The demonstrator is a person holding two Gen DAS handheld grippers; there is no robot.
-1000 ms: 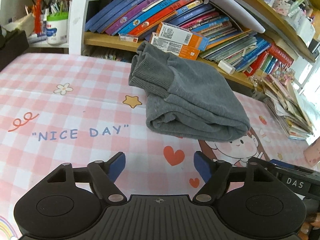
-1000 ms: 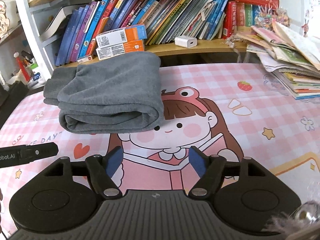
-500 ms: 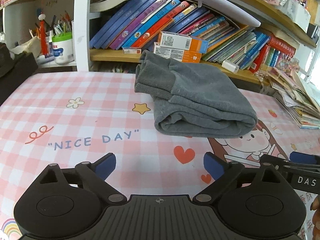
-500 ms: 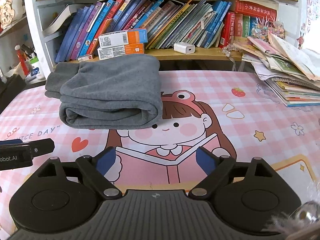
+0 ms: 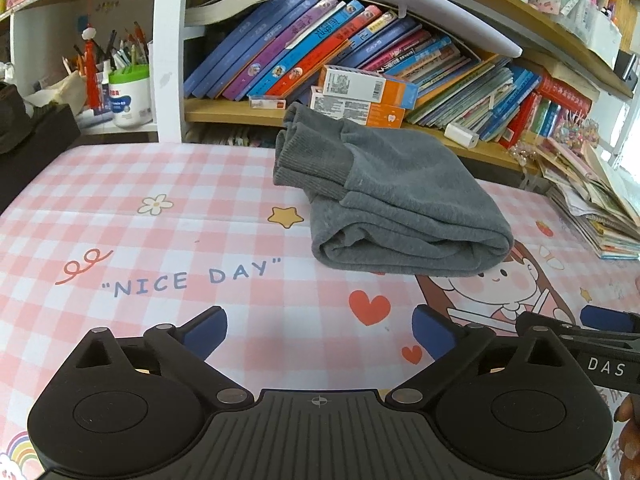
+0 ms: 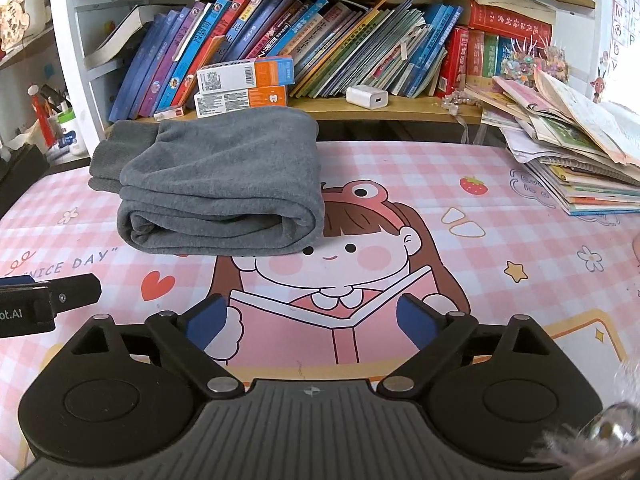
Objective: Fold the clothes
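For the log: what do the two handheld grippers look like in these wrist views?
Both are matte black plastic. The left gripper and right gripper each have a ribbed centre plate with a small crosshair mark, two round housings, silver pivot pins, angled black link arms and blue finger pads. White lettering shows on each gripper's side, seen from the other's camera. No cables or sleeves are visible.

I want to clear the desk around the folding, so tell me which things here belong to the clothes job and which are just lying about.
Part of the job:
- grey garment, folded on the pink mat
- left gripper and right gripper, both opening, nothing between them

Just lying about:
- orange boxes
- white charger
- shelf books
- paper stack
- pen pot
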